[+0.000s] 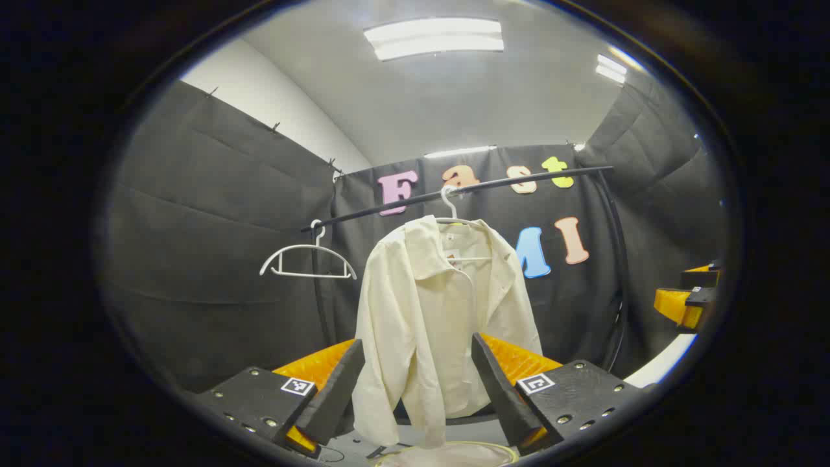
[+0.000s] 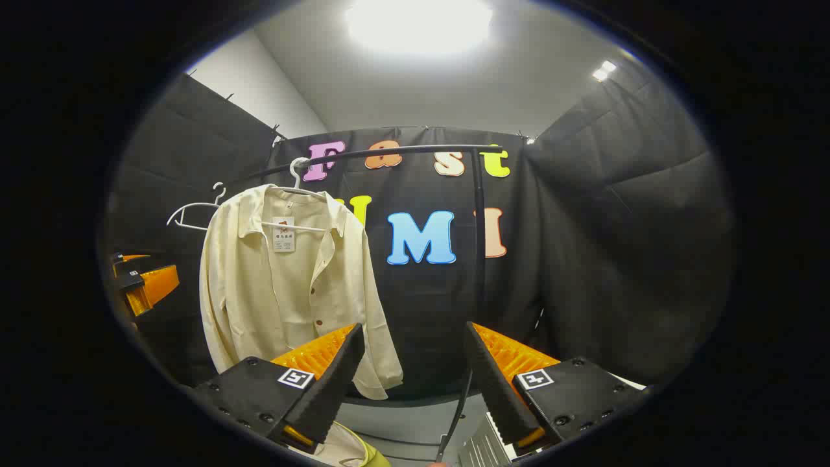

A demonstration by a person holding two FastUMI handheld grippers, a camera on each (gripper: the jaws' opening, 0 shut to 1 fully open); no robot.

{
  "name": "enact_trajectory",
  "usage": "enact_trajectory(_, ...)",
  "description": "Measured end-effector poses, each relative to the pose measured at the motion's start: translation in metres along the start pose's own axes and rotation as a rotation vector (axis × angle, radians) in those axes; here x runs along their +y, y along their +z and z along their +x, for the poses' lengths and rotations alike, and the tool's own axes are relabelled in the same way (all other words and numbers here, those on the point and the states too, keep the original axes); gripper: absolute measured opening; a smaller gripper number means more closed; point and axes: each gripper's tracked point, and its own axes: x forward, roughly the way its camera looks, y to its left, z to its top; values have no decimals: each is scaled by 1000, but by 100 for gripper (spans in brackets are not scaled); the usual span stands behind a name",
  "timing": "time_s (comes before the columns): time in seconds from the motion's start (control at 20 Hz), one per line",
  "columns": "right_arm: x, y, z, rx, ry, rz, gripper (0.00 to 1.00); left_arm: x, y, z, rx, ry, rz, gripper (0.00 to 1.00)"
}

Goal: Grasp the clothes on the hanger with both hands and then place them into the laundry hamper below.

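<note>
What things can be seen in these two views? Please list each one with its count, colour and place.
shirt: one, cream, on a hanger at the rail
hangers: two, white; one bare, one under the shirt
rail: one, black, across the booth wall
hamper rim: one, pale, at the bottom below the shirt
ceiling lights: white, overhead
left gripper: open, short of the shirt
right gripper: open, right of the shirt

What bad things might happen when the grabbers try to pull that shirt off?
1. The cream shirt hangs draped over its white hanger; tugging downward may snag the collar or drag the hanger off the black rail.
2. The empty hanger hangs close by and might get knocked.
3. Both hand-held grippers are open and apart from the shirt; one may grab only a sleeve.
</note>
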Motion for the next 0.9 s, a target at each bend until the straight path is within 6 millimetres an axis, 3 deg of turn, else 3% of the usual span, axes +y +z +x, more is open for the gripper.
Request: enact_trajectory(0.9,18,8,-9,-22,-16,-14,98,25,-2,-4,-3,-4,5,98)
